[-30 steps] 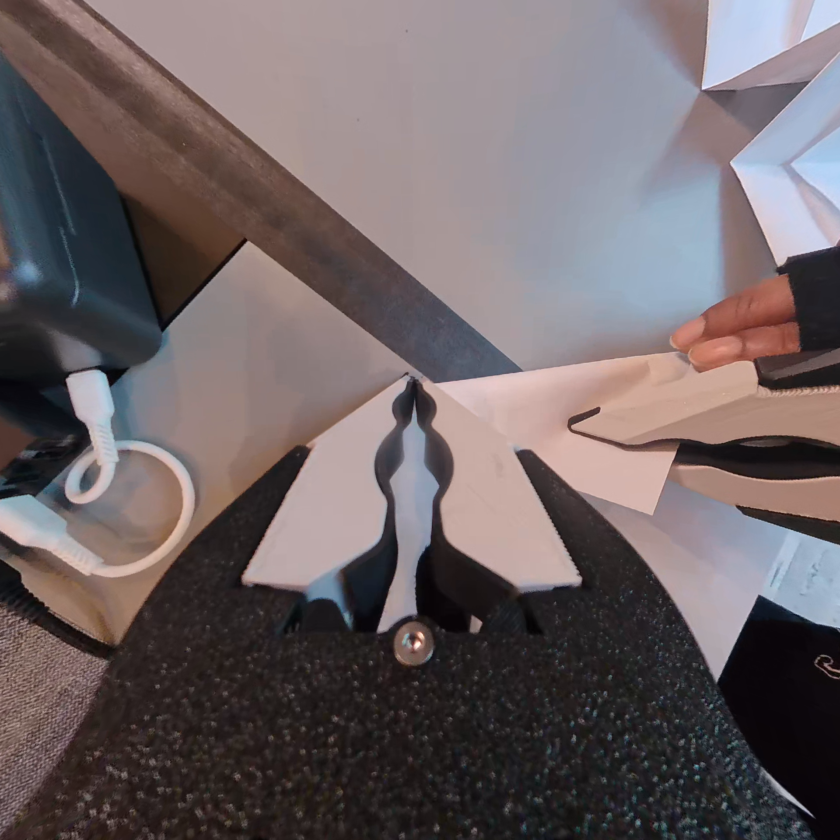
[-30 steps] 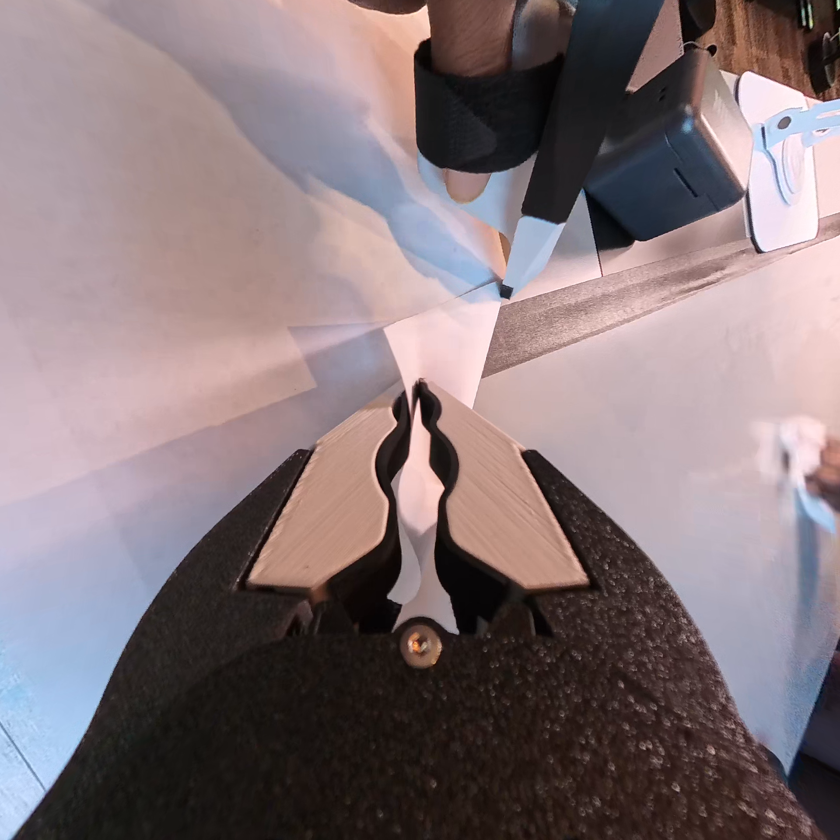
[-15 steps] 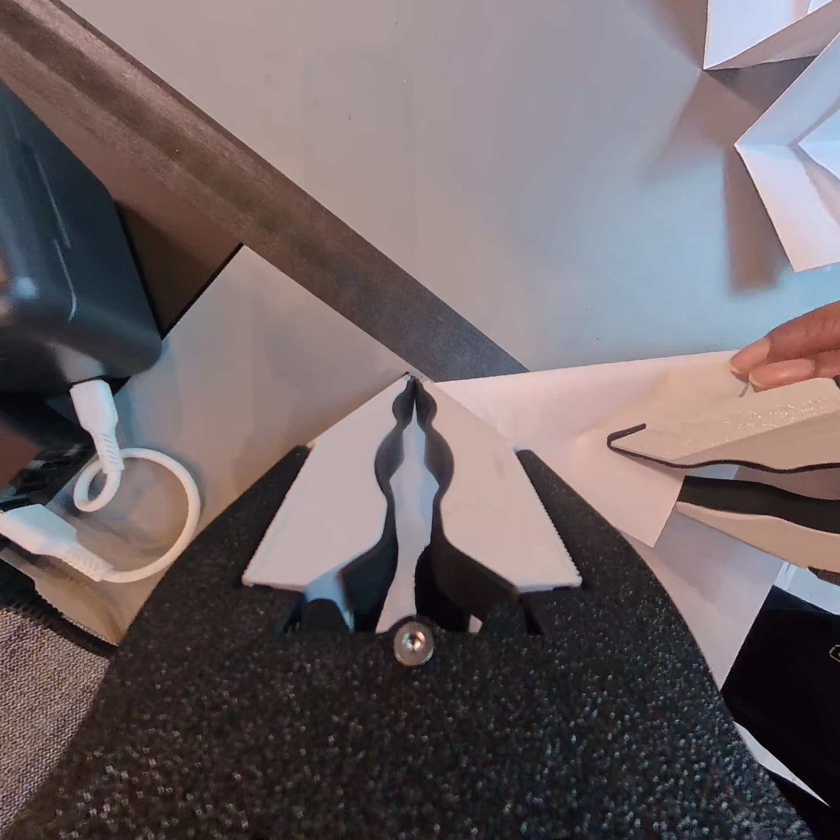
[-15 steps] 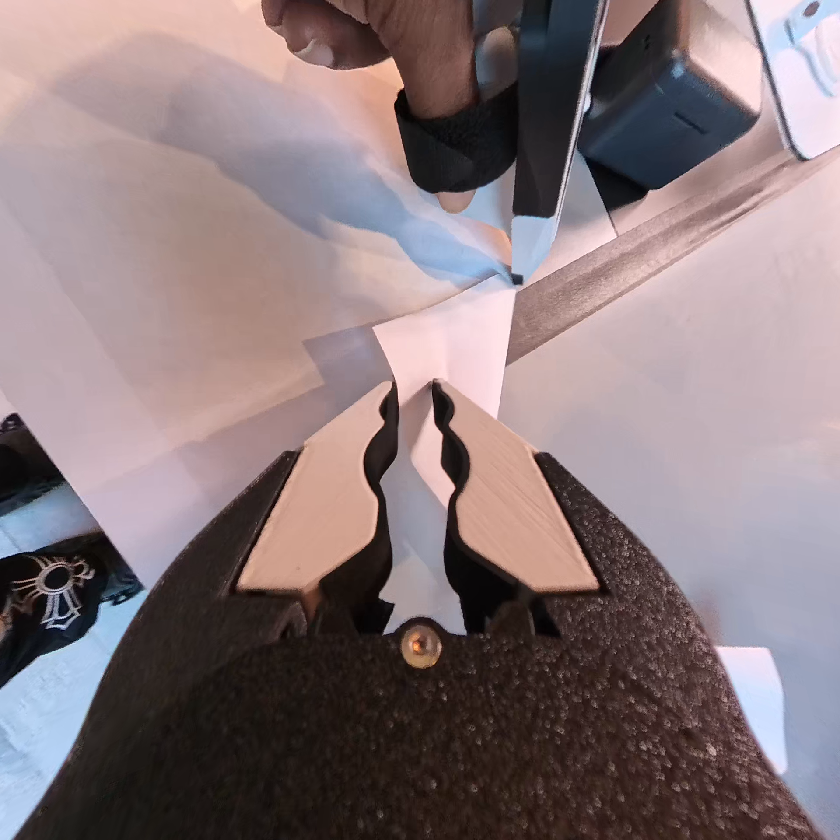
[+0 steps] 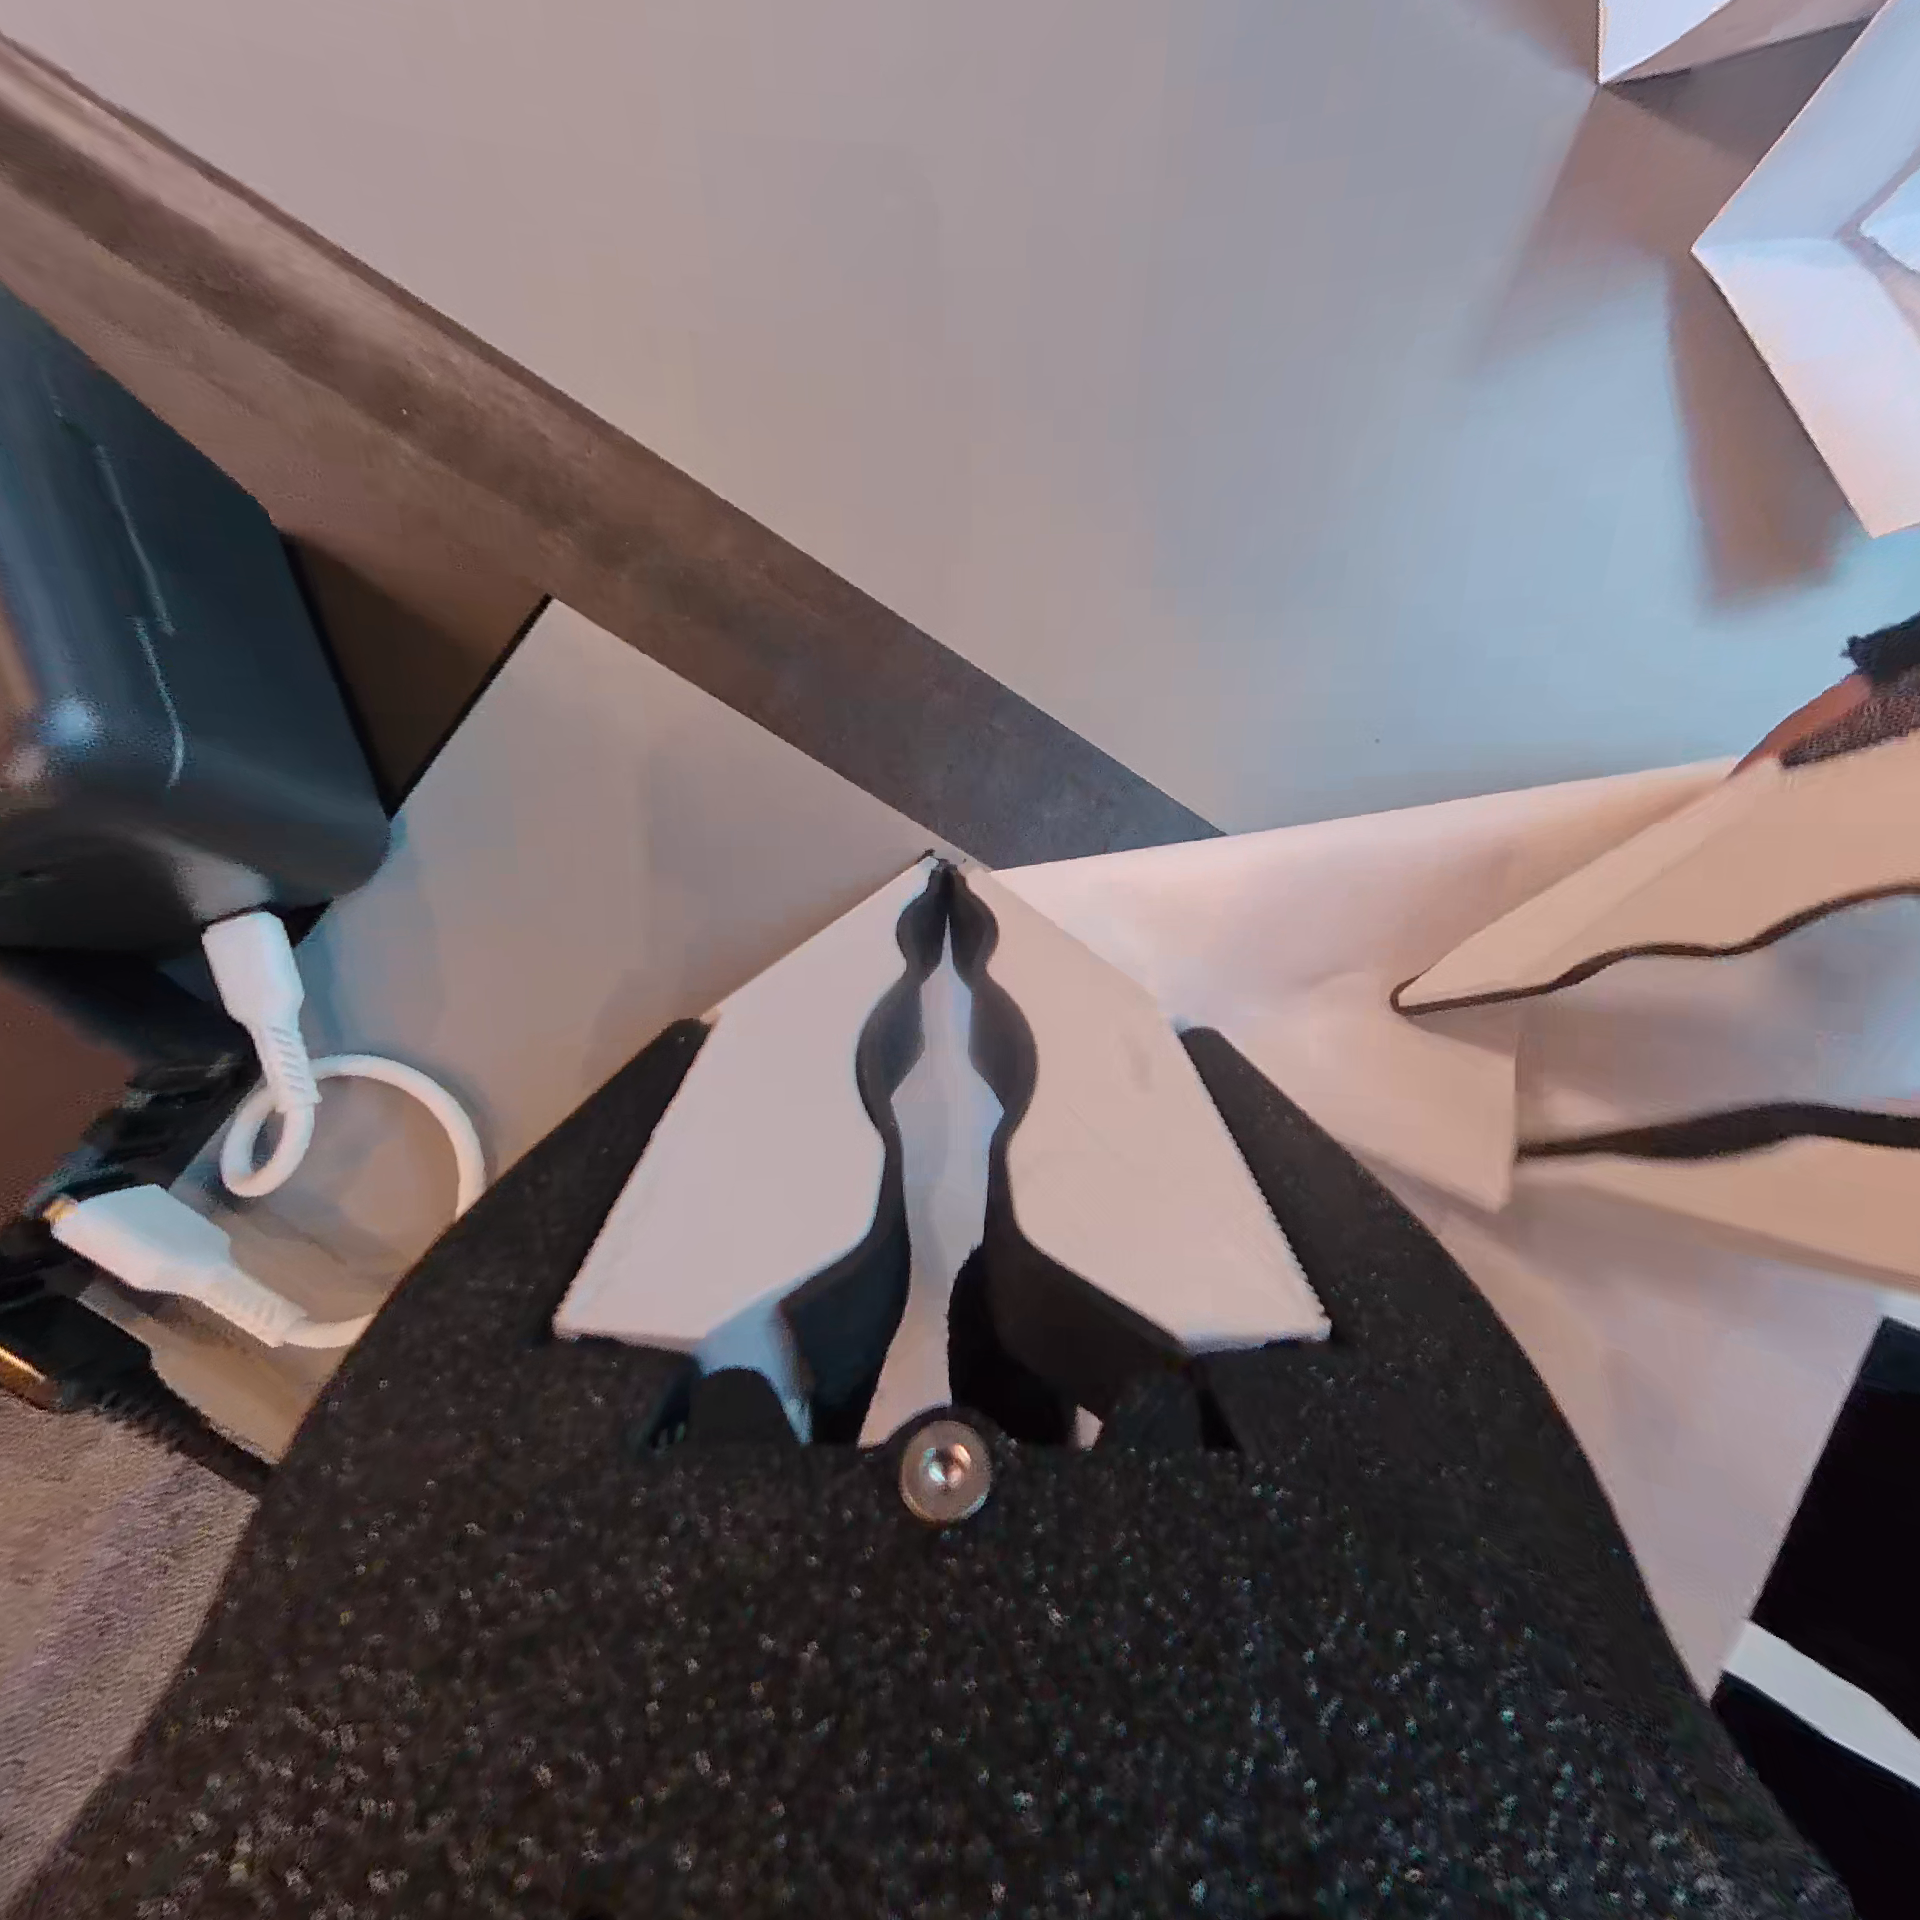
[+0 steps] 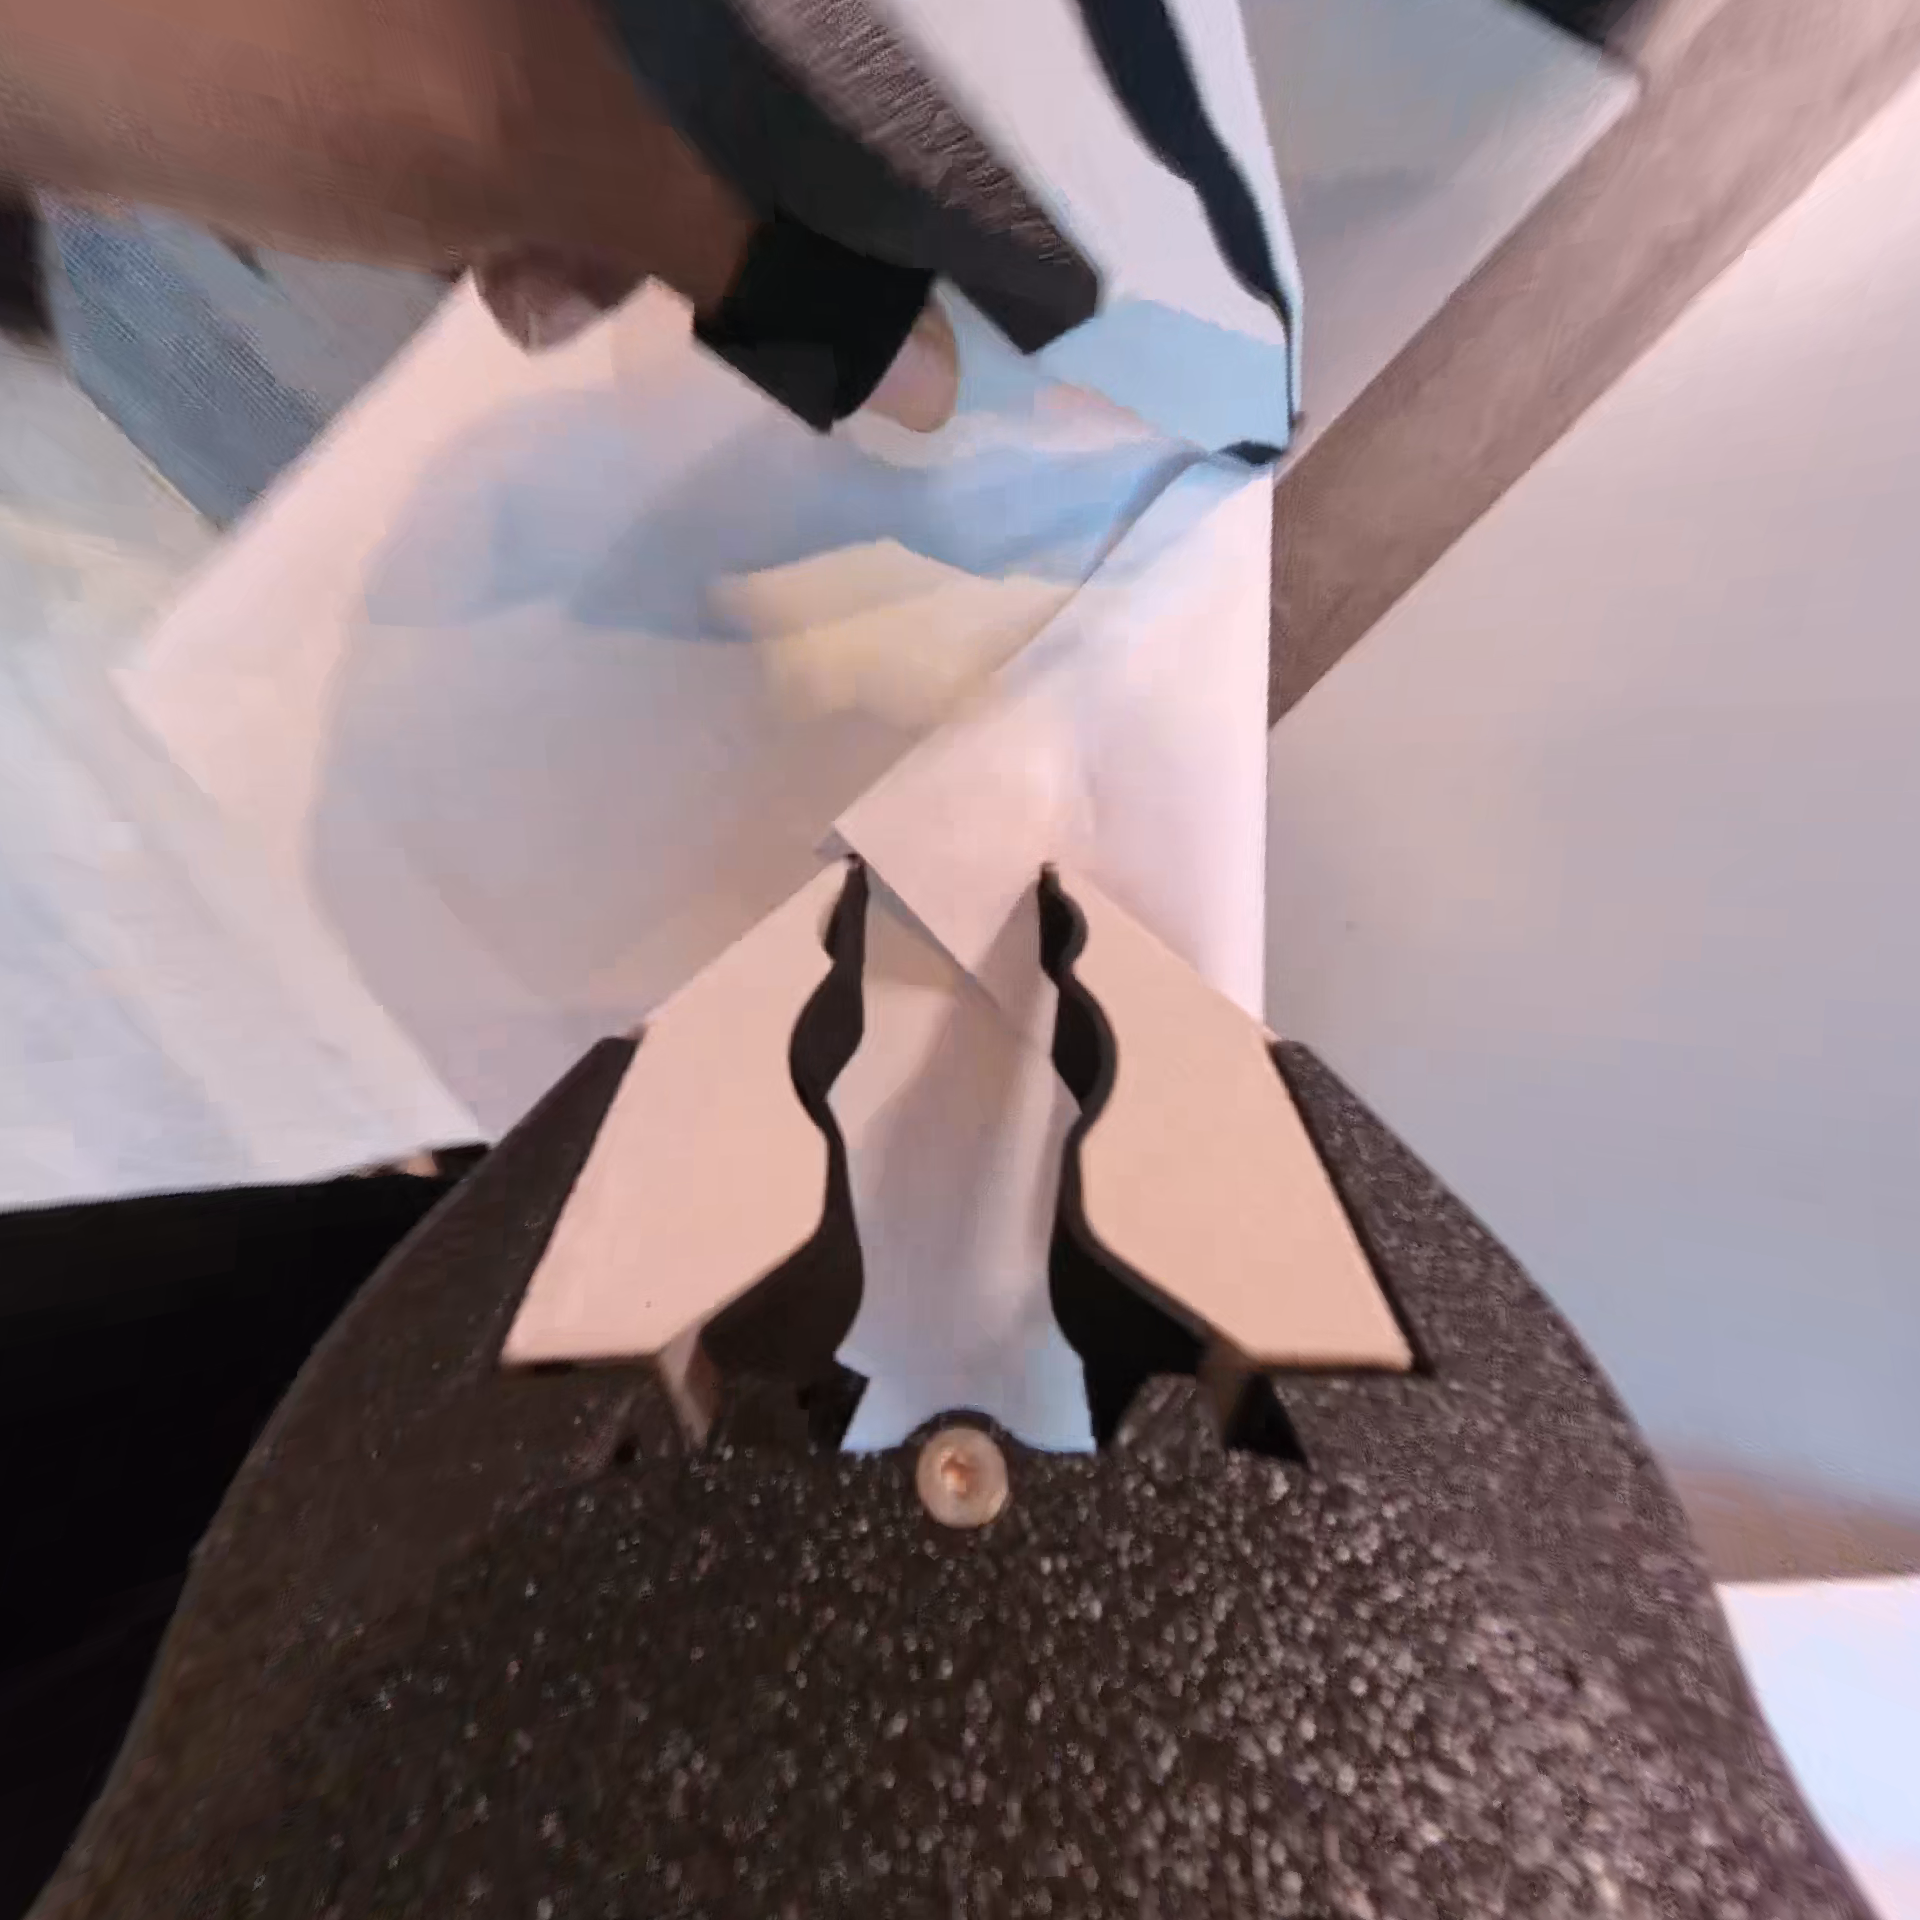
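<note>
My left gripper [image 5: 945, 878] is shut on the corner of a white paper sheet [image 5: 1278, 997] that spreads to the right over the pale table [image 5: 1039, 312]. My right gripper [image 6: 948, 883] is open, and a folded flap of the same sheet [image 6: 966, 831] lies loose between its fingers. In the left wrist view the right gripper [image 5: 1475, 1081] straddles the sheet's right edge, with a hand [image 5: 1849, 727] behind it. The right wrist view is blurred. It shows the left gripper [image 6: 1259, 447] and a hand [image 6: 416, 156] at the sheet's far corner.
A dark grey strip [image 5: 520, 499] runs diagonally across the table. A black box [image 5: 135, 727] with a looped white cable [image 5: 281, 1049] sits at the left. Folded white paper pieces [image 5: 1818, 312] lie at the top right. Dark fabric [image 5: 1849, 1507] shows at the lower right.
My right gripper was shut on the paper a second ago and has opened wide, letting the flap go, and has swung closer to the left gripper. My left gripper stays shut on the corner.
</note>
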Available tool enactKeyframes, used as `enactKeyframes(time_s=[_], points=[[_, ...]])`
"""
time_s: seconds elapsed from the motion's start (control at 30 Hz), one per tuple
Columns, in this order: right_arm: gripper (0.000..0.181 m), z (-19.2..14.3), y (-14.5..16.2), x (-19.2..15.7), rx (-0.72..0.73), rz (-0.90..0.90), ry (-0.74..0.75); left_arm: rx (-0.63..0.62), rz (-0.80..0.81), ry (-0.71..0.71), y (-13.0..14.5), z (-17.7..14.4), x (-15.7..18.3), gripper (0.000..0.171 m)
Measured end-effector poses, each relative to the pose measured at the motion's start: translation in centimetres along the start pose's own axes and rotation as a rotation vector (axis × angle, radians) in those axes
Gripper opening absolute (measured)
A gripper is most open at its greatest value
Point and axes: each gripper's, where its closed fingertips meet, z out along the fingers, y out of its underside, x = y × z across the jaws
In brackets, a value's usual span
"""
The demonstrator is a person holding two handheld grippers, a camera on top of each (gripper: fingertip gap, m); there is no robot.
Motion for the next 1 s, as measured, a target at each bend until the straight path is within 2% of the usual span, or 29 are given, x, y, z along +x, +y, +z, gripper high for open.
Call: enactKeyframes(time_s=[0.1, 0.2, 0.33, 0.43, 0.53, 0.7, 0.77, 0.9, 1.0], points=[[0.048, -0.3, -0.4, -0.8, 0.026, 0.176, -0.117, 0.012, 0.008, -0.007, 0.0, 0.0, 0.0, 0.0], [0.053, -0.5, -0.8, -1.0, 0.032, 0.292, -0.182, 0.021, 0.011, -0.005, 0.0, 0.0, 0.0, 0.0], [0.043, -0.6, -1.3, -0.1, 0.042, 0.521, -0.273, 0.036, 0.025, -0.01, 0.0, 0.0, 0.0, 0.0], [0.026, -0.4, -1.0, 0.7, 0.025, 0.602, -0.271, 0.042, 0.015, -0.005, 0.0, 0.0, 0.0, 0.0], [0.001, 0.1, -0.1, 1.6, -0.024, 0.518, -0.158, 0.04, 0.015, -0.008, 0.0, 0.0, 0.0, 0.0], [0.0, 0.2, 0.1, 1.8, -0.13, 0.266, -0.004, 0.03, -0.021, -0.001, 0.0, 0.0, 0.0, 0.0], [0.0, 0.3, 0.1, 1.8, -0.149, 0.208, 0.051, 0.006, -0.092, 0.017, -0.1, -0.2, 0.0, 0.0], [0.0, 0.3, 0.1, 1.9, -0.144, 0.213, 0.084, 0.115, -0.226, 0.1, -1.5, -3.1, 1.5, 0.0], [0.0, 0.3, 0.1, 1.9, -0.128, 0.232, 0.087, 0.067, -0.284, 0.155, 0.5, -3.6, 4.3, 0.0]])
